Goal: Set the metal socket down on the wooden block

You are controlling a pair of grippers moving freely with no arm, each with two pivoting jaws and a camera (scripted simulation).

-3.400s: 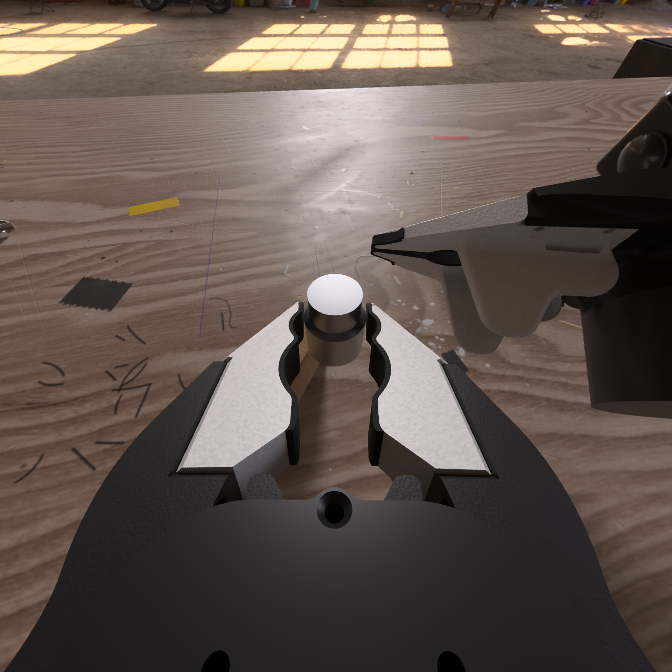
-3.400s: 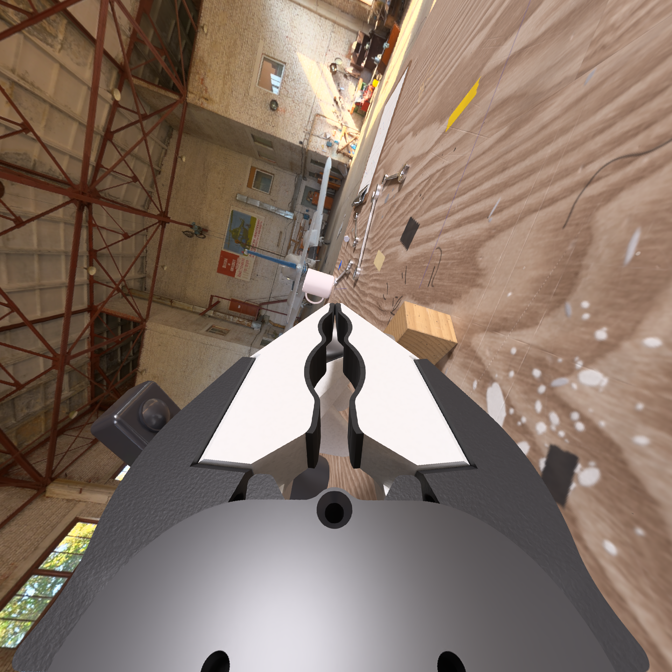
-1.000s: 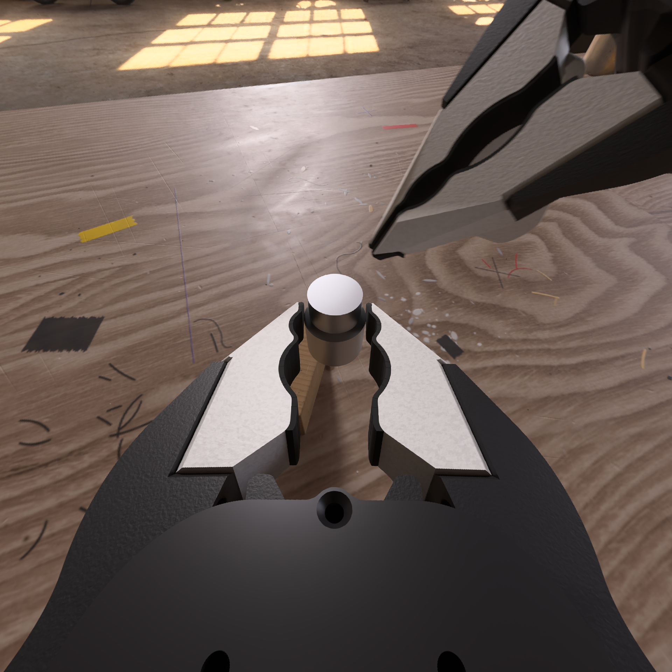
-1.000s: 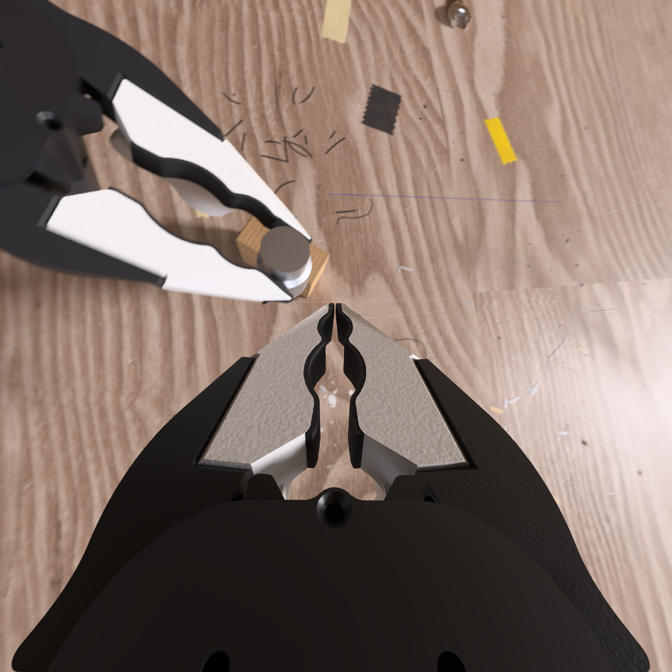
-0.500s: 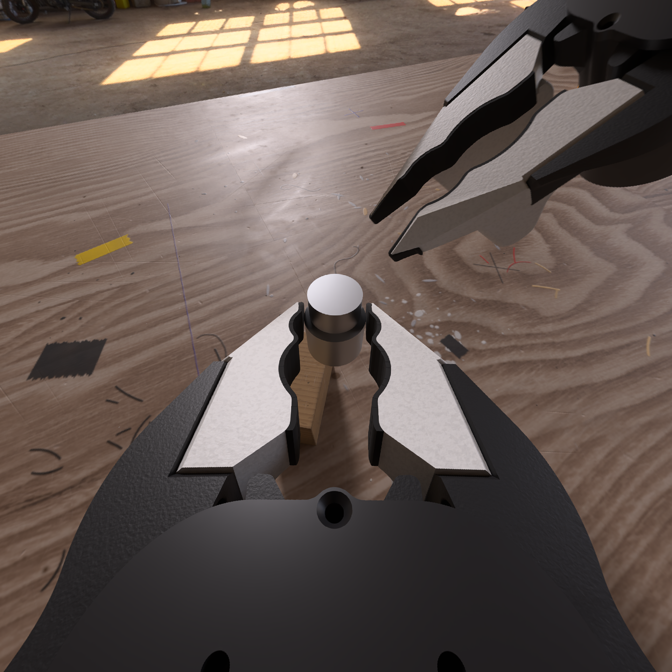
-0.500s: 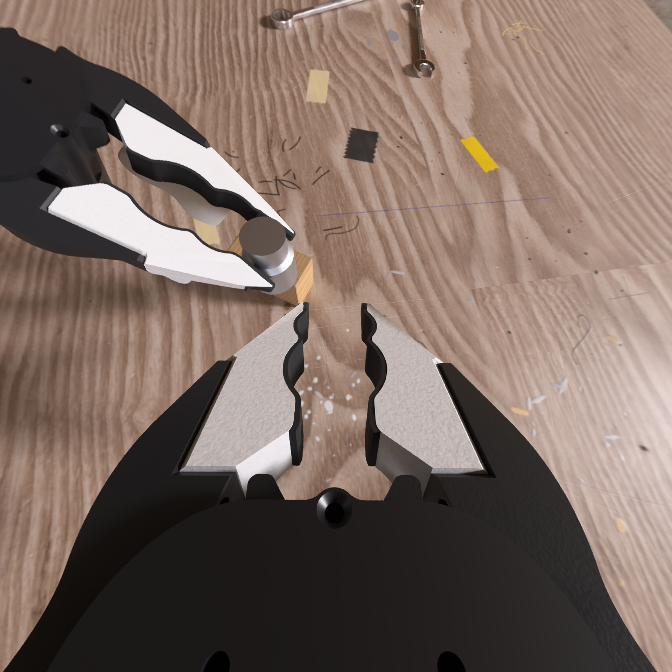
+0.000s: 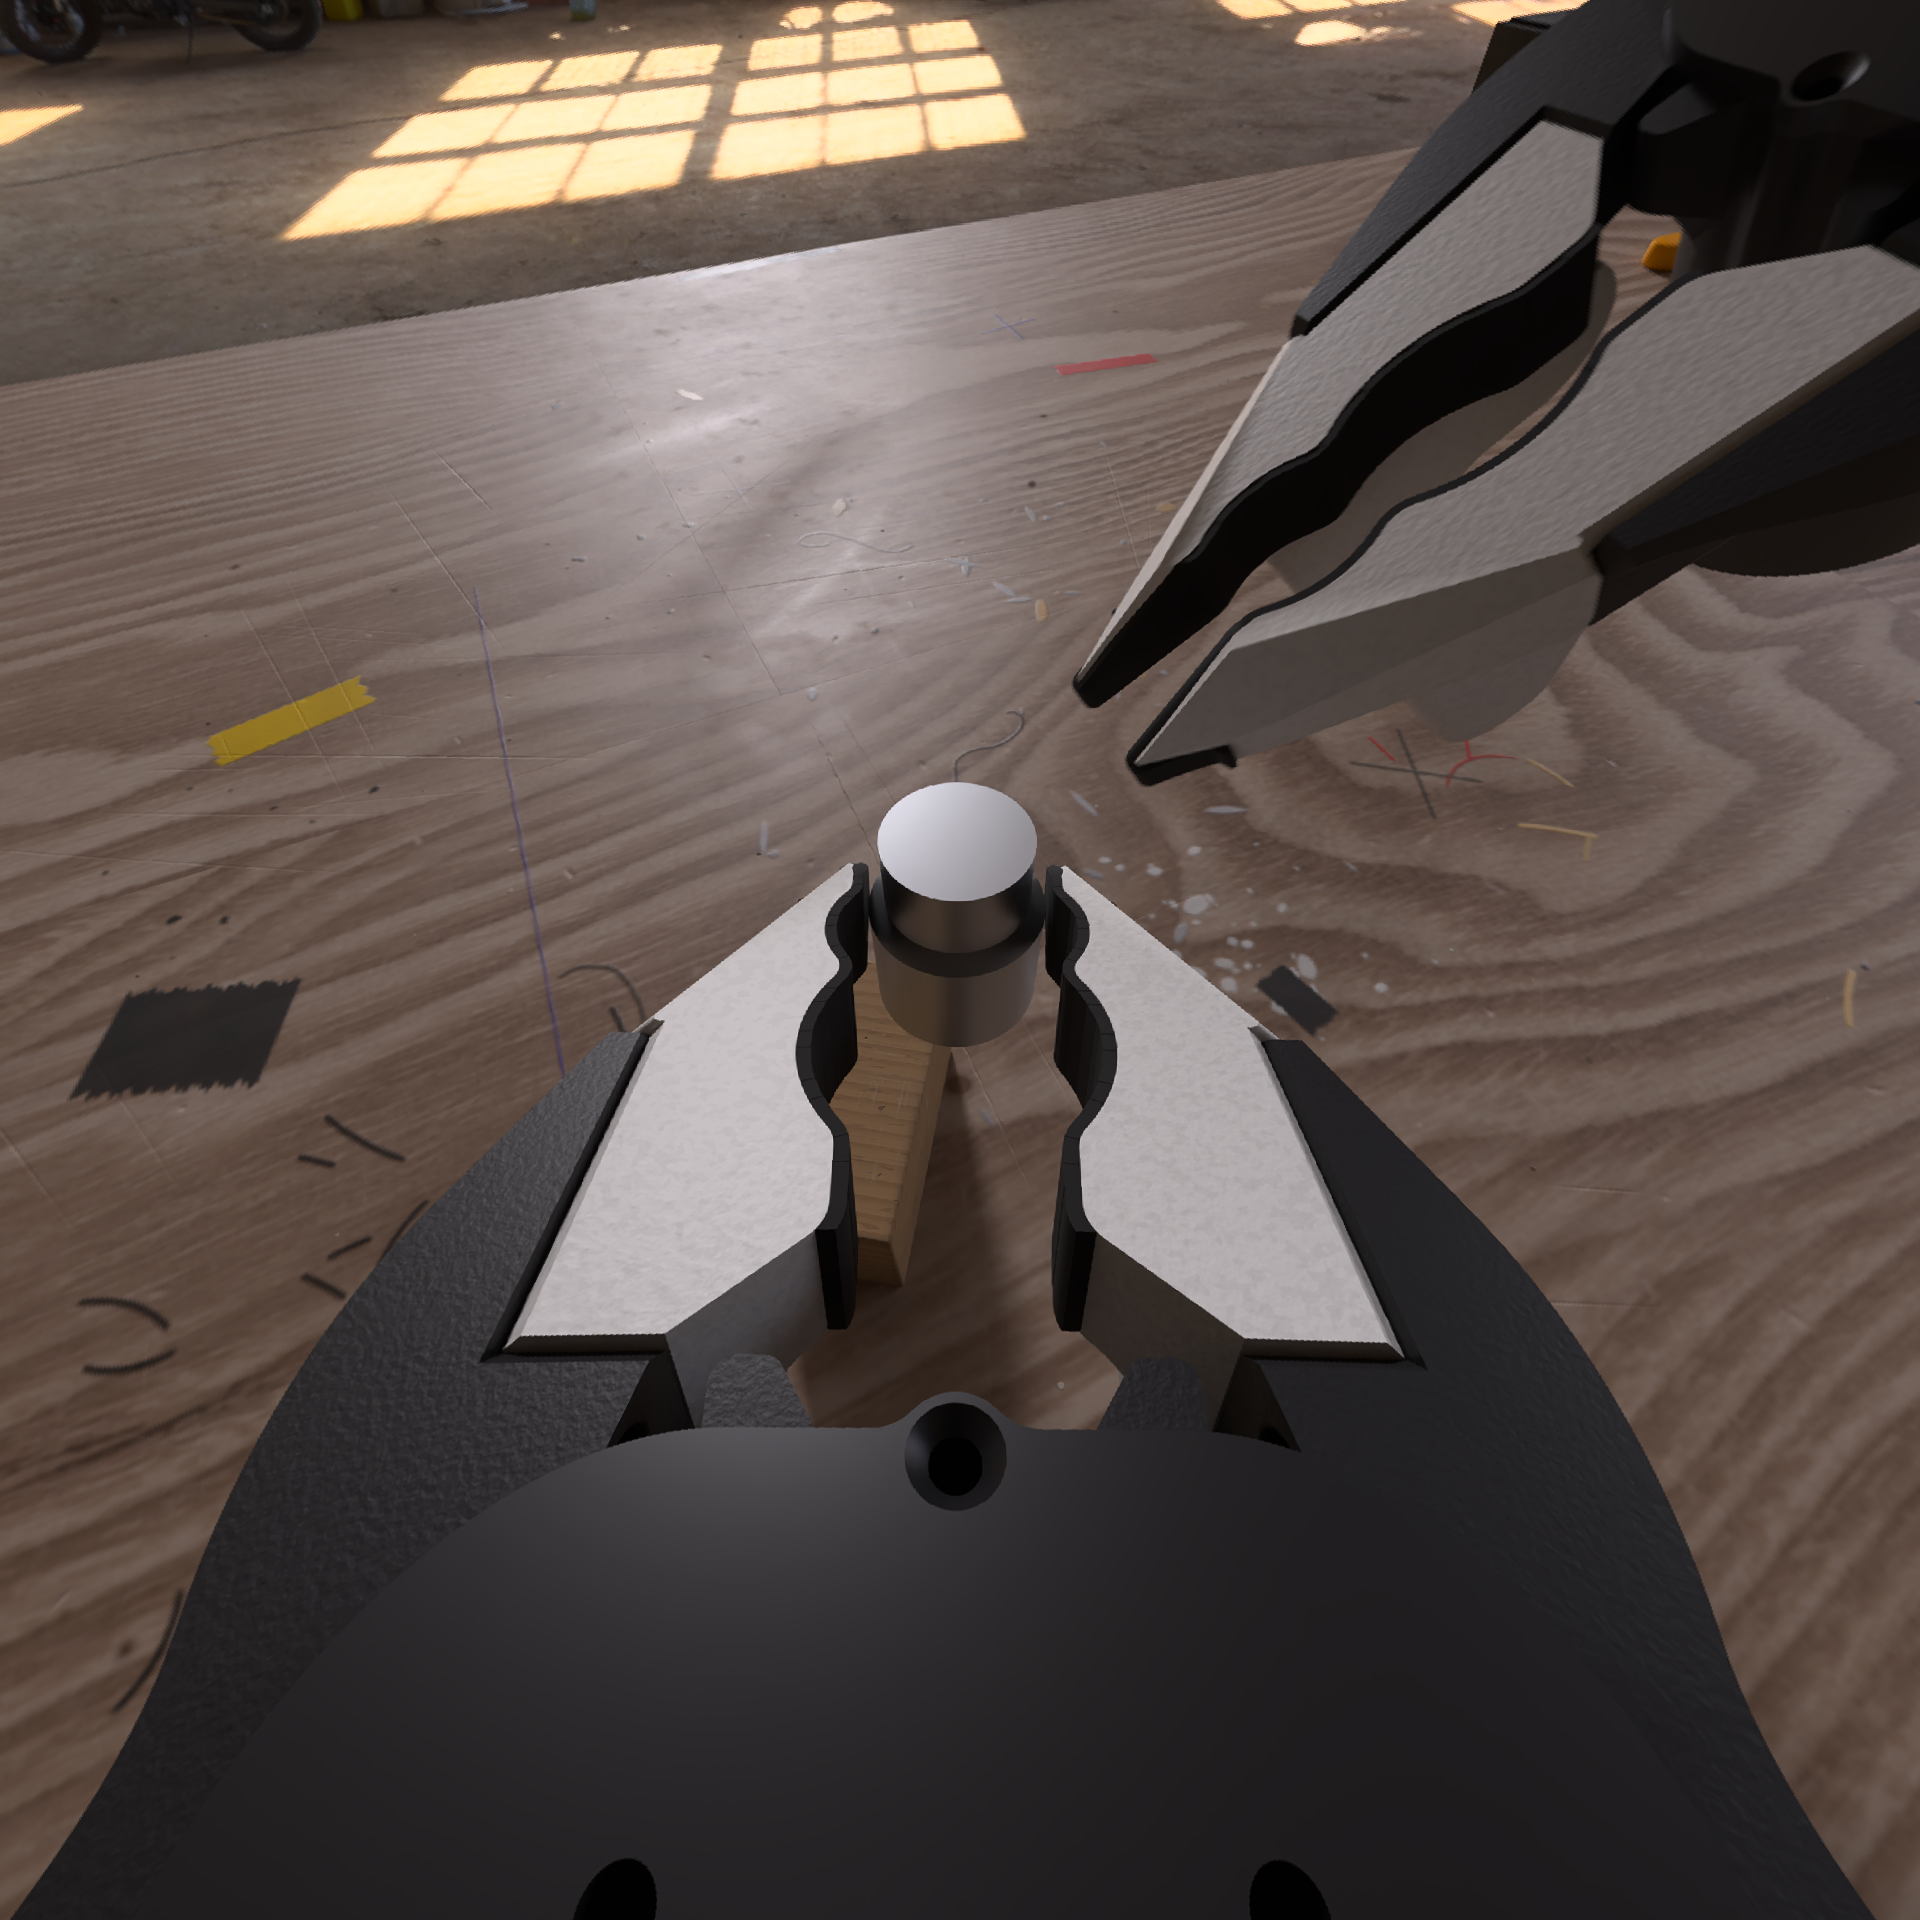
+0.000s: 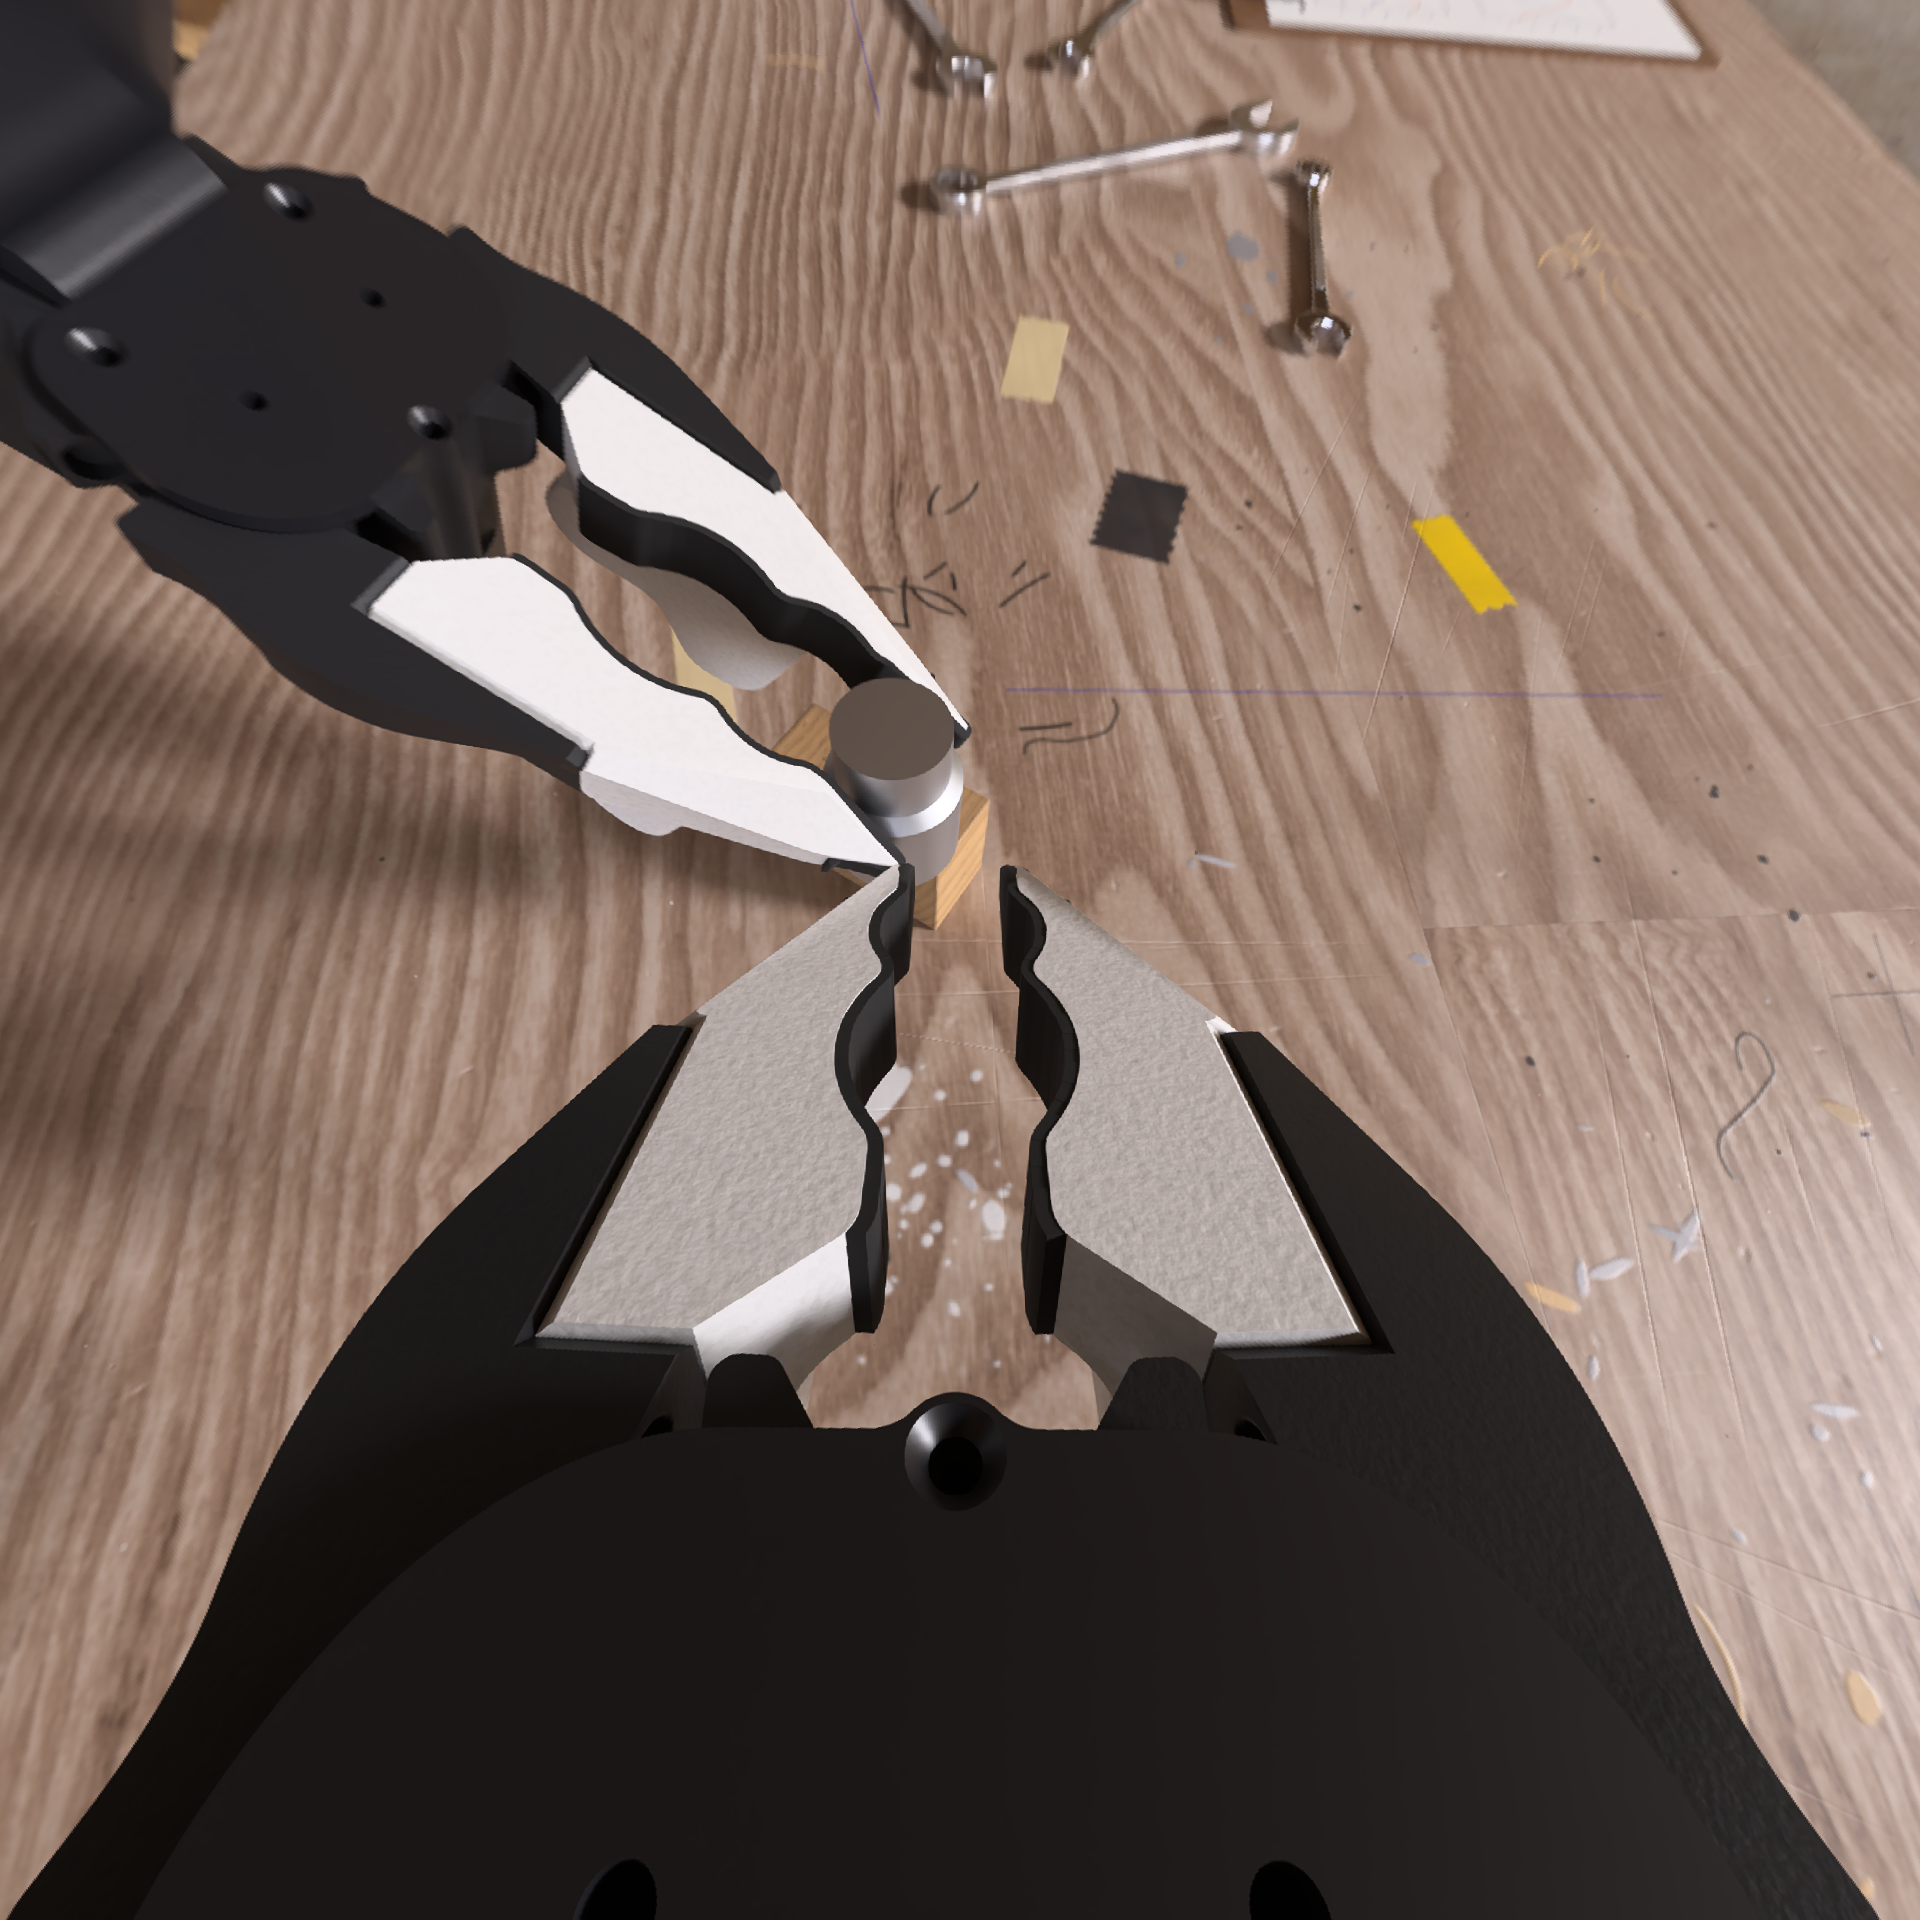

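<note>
My left gripper point(image 7: 956, 878) is shut on the metal socket point(image 7: 956, 914), a short grey stepped cylinder held upright at the fingertips. The wooden block point(image 7: 894, 1143) lies on the table directly under the socket. In the right wrist view the socket point(image 8: 894, 743) sits at the top of the block point(image 8: 961, 862); I cannot tell whether they touch. The left gripper point(image 8: 920, 792) comes in there from the upper left. My right gripper point(image 8: 954, 883) is open and empty, its tips just short of the block. It also shows in the left wrist view point(image 7: 1143, 727) at the upper right.
Wooden worktable with several wrenches point(image 8: 1112, 161) at its far side and a flat board with paper point(image 8: 1455, 21). Yellow tape point(image 7: 289, 717) and a black patch point(image 7: 187, 1039) lie flat on the left. The table's far edge point(image 7: 727, 281) drops to the floor.
The right gripper swung round to face the table, opened its jaws, then narrowed them slightly and came closer to the block. The left gripper kept hold of the socket over the block.
</note>
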